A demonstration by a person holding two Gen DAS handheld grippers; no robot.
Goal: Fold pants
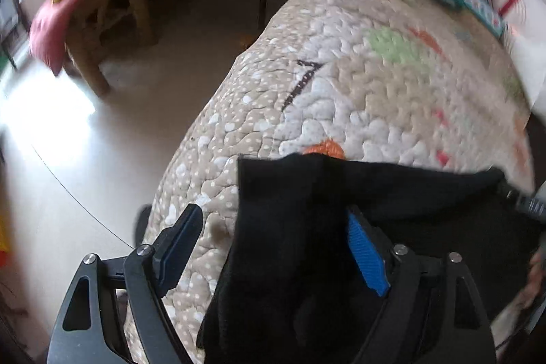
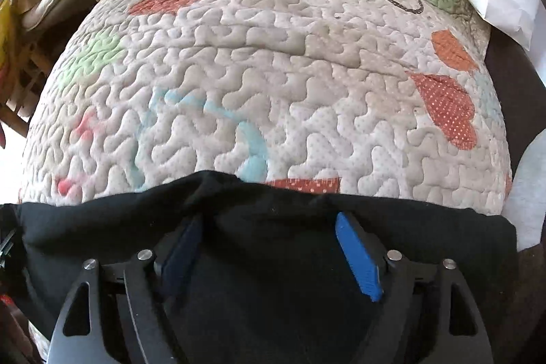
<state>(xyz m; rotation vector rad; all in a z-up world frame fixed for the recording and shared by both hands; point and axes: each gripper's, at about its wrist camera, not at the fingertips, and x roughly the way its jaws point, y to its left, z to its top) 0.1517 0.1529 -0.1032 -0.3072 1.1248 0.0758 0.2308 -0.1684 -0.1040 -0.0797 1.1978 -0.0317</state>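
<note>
We're looking at the pants [image 2: 102, 227] now: plain black, soft matte fabric, no print or trim that we can make out. In the right wrist view they lie spread across the near end of the quilted surface, their far edge running nearly straight from side to side, with a small raised pucker near the middle. In the left wrist view the cloth [image 1: 290, 227] ends in a squared corner, one thick fold bunching up and running towards us (layers impossible to count in all that black).
</note>
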